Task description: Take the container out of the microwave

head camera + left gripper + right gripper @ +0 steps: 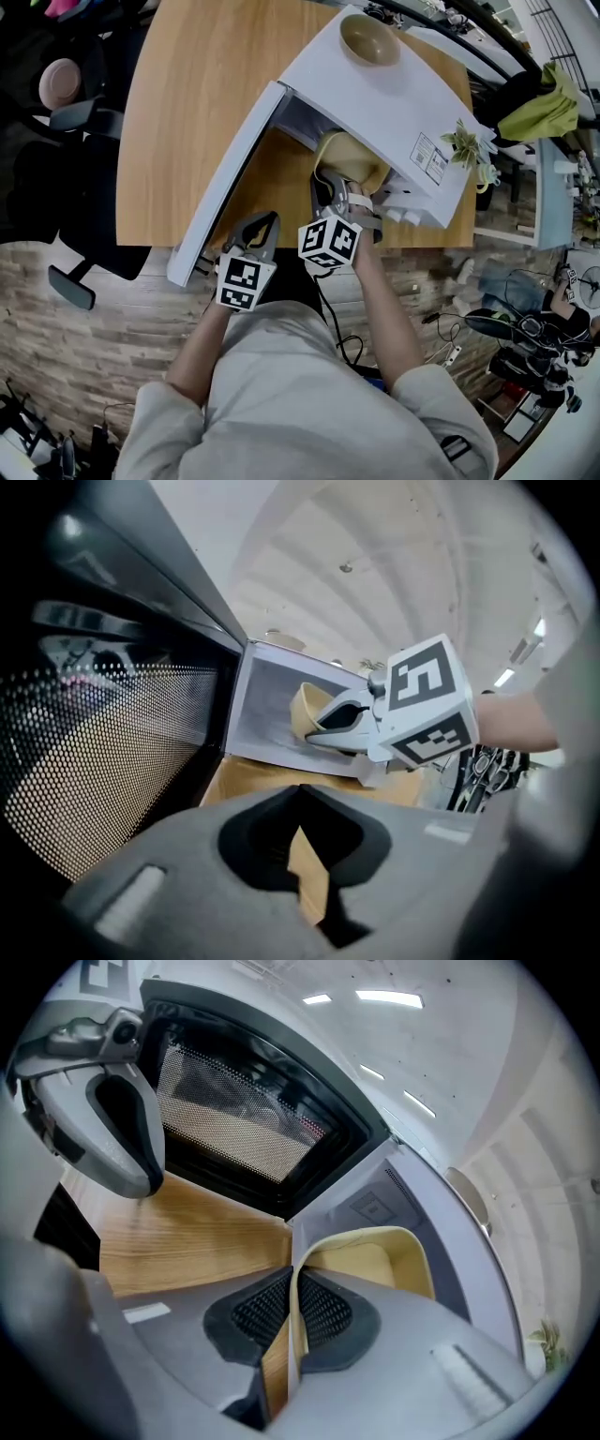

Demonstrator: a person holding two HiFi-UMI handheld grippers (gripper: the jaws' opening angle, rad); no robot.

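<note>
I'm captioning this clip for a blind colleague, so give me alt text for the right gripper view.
The right tongs are closed on the thin wall of a cream container at the mouth of the open microwave. The microwave's mesh-windowed door hangs open at upper left over a wooden table, with the left tongs beside it.

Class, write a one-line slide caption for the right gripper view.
Right gripper shut on the rim of the cream container in the open microwave, mesh door swung aside.
</note>
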